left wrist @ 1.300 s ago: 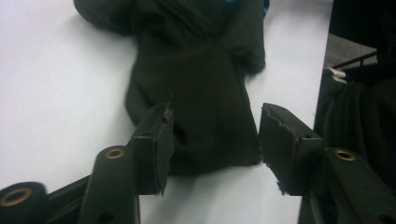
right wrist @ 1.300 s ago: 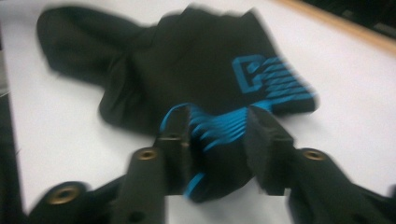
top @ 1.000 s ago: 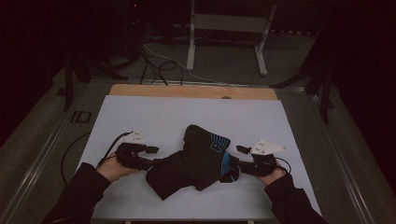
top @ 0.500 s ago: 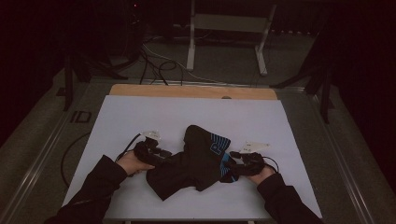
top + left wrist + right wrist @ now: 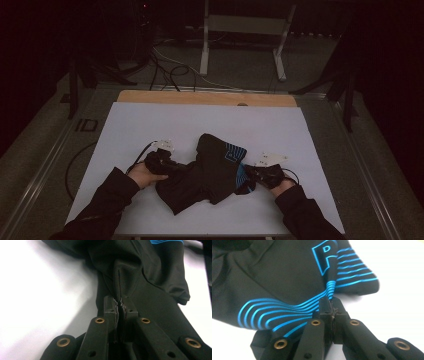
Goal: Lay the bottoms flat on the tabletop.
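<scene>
While the dark garment [image 5: 207, 172] lies crumpled across the near middle of the white desk [image 5: 130, 125], it sits squarely between the two hands, so each gripper meets it from its own side. The left gripper [image 5: 176, 166] comes in from the left edge of the cloth and the right gripper [image 5: 250, 175] from the right edge, where the blue striped print [image 5: 235, 151] shows. Neither hand is nearer than the other; both are already at the fabric.

The left gripper's fingers [image 5: 110, 308] have just been closing, and in the left gripper view they stand pressed together with a thin fold of the black cloth [image 5: 140, 277], along a seam, pinched between them. The right gripper's fingers [image 5: 325, 305] have likewise just been closing and now pinch a ridge of the blue-striped fabric [image 5: 287, 280] close to the hem.

The garment's long axis runs roughly across the desk from one gripper to the other, with a bunched lobe sagging toward the person. Both forearms enter from the near edge and angle inward, the grippers held low and near level, pointing at each other across the cloth. Judging from this, the coming move would be to lift or draw the two held points apart, and slack between them should pull out along that line.
</scene>
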